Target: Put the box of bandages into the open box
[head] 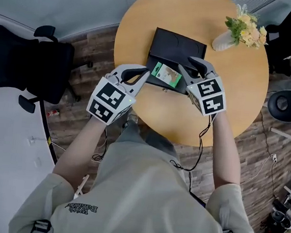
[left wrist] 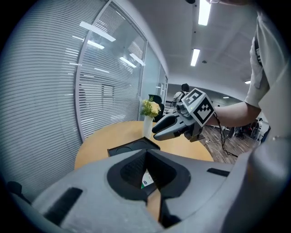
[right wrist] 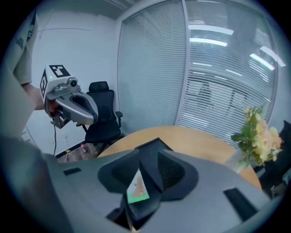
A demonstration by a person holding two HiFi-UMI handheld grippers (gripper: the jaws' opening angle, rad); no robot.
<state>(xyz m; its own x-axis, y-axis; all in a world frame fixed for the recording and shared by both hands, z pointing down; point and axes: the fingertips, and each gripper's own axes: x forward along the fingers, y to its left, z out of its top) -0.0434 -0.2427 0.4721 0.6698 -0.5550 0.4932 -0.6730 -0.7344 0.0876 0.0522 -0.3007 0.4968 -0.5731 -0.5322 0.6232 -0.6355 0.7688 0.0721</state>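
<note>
The box of bandages [head: 167, 74], green and white, hangs tilted over the near edge of the open black box [head: 175, 47] on the round wooden table [head: 228, 106]. My right gripper [head: 185, 68] is shut on it from the right. In the right gripper view the bandage box [right wrist: 137, 189] stands on edge between the narrowed jaws of the right gripper [right wrist: 148, 154]. My left gripper [head: 145, 75] sits just left of the bandage box with its fingertips together and nothing held. Through the left gripper [left wrist: 146, 152] a sliver of the bandage box [left wrist: 146, 180] shows.
A white vase of yellow flowers [head: 241, 30] stands at the table's far right. A black office chair [head: 32, 66] is on the floor to the left. Glass walls with blinds lie behind the table. Cables trail on the wooden floor.
</note>
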